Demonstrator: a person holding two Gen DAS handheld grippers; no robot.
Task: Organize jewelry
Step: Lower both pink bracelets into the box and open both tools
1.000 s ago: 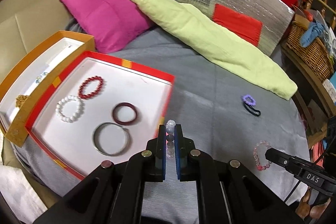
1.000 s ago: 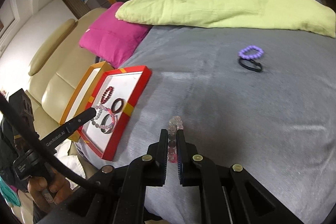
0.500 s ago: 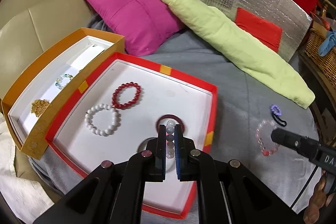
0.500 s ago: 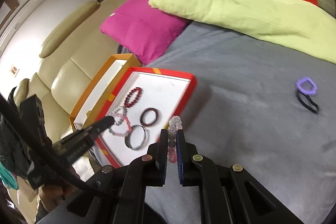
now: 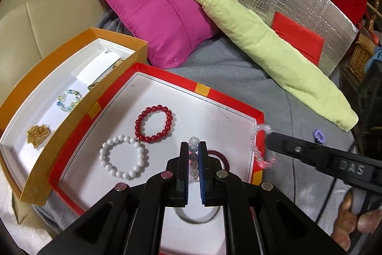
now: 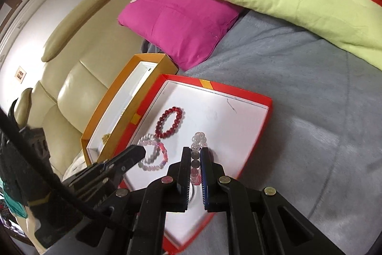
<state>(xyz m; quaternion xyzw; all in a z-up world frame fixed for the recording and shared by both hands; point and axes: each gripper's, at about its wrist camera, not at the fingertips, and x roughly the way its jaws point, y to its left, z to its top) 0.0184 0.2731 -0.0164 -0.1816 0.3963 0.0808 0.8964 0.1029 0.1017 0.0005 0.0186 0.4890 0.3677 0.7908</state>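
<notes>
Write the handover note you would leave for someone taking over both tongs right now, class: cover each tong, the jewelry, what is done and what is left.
Left tongs: shut on a pale bead bracelet, over the red tray.
Right tongs: shut on a clear-pink bead bracelet, at the tray's right edge.
Done: red bead bracelet, white bead bracelet, a dark red bangle and a metal bangle lie in the tray.
Left: release both held bracelets in the tray; fetch the purple bracelet from the grey blanket.

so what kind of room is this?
Likely a home living room: a cream leather sofa, a pink cushion and green bedding on a grey blanket, wooden furniture behind.
</notes>
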